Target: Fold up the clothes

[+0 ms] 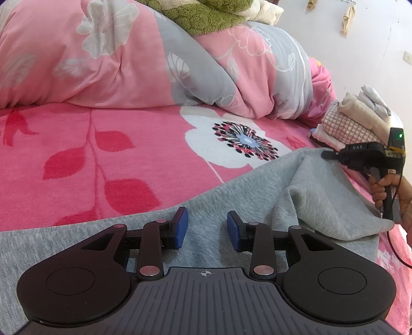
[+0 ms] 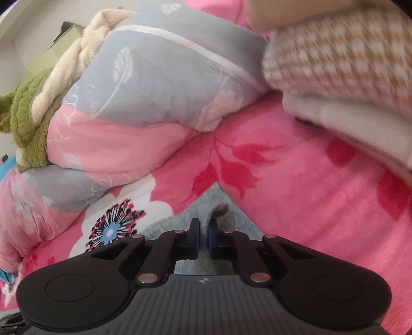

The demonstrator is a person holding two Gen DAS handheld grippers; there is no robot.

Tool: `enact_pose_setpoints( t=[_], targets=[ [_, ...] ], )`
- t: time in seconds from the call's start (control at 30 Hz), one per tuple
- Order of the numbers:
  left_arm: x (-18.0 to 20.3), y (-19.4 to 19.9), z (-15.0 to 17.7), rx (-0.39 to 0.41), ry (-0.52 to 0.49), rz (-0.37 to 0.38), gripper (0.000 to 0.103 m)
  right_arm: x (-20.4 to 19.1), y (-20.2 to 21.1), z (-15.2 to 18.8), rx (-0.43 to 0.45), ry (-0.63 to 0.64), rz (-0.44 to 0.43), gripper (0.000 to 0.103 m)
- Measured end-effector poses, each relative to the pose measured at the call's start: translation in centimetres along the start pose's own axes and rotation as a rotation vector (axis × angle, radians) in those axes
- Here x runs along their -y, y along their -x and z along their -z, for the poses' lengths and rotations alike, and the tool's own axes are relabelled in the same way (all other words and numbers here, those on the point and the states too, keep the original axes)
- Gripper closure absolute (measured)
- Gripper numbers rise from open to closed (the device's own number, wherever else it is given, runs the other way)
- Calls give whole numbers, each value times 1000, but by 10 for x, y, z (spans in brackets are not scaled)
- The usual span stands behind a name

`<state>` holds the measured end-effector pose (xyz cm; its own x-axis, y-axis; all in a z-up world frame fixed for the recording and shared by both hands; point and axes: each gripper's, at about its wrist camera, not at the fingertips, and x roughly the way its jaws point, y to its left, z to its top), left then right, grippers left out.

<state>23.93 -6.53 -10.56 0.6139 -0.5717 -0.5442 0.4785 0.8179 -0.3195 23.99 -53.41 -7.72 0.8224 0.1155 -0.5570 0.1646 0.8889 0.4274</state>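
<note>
Grey garment [image 1: 257,195] lies on the bed [image 1: 103,159], right tool [image 2: 203,233] pinching its raised far corner, left tool [image 1: 207,226] wide over the near part; likely mid-fold, so carry the corner level and pin the crease.

My sweatshirt [image 1: 257,195] lies on the blanket [image 1: 103,159]. Behind the sweatshirt sits the rolled duvet [image 1: 128,56], with a plush throw [image 1: 206,18] on top. Right of the sweatshirt stands a stack of folded clothes [image 1: 352,121].
</note>
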Motion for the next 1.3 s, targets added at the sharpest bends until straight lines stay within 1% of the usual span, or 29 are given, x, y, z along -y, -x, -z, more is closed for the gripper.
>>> enact_pose_setpoints(
  t=[0.17, 0.33, 0.47, 0.67, 0.73, 0.77, 0.8, 0.87, 0.9, 0.97, 1.03, 1.1, 1.2, 1.3],
  targets=[
    [0, 0, 0, 0, 1, 1, 69, -17, 1, -13, 36, 107, 68, 100],
    [0, 0, 0, 0, 1, 1, 69, -31, -11, -24, 27, 216, 121, 100],
    [0, 0, 0, 1, 1, 1, 69, -34, -27, -24, 11, 270, 150, 100],
    [0, 0, 0, 1, 2, 2, 69, -29, -53, -14, -12, 317, 183, 101],
    [0, 0, 0, 1, 2, 2, 69, -25, -57, -15, -15, 288, 181, 100],
    [0, 0, 0, 1, 3, 2, 69, -23, -56, -18, -20, 250, 175, 97],
    [0, 0, 0, 1, 3, 2, 69, -20, -54, -23, -25, 210, 183, 76],
    [0, 0, 0, 1, 2, 1, 69, -17, -46, -29, -15, 157, 235, 47],
    [0, 0, 0, 1, 3, 1, 69, -15, -39, -32, -4, 134, 242, 48],
    [0, 0, 0, 1, 3, 1, 69, -11, -20, -36, 19, 91, 222, 48],
    [0, 0, 0, 1, 3, 1, 69, -13, 1, -38, 35, 74, 213, 48],
    [0, 0, 0, 1, 4, 2, 69, -17, 28, -39, 47, 47, 182, 47],
    [0, 0, 1, 1, 6, 3, 69, -19, 66, -30, 20, -45, 130, 47],
    [-1, 0, 1, 2, 11, 7, 69, -17, 81, -4, -33, -166, 75, 47]
  ],
)
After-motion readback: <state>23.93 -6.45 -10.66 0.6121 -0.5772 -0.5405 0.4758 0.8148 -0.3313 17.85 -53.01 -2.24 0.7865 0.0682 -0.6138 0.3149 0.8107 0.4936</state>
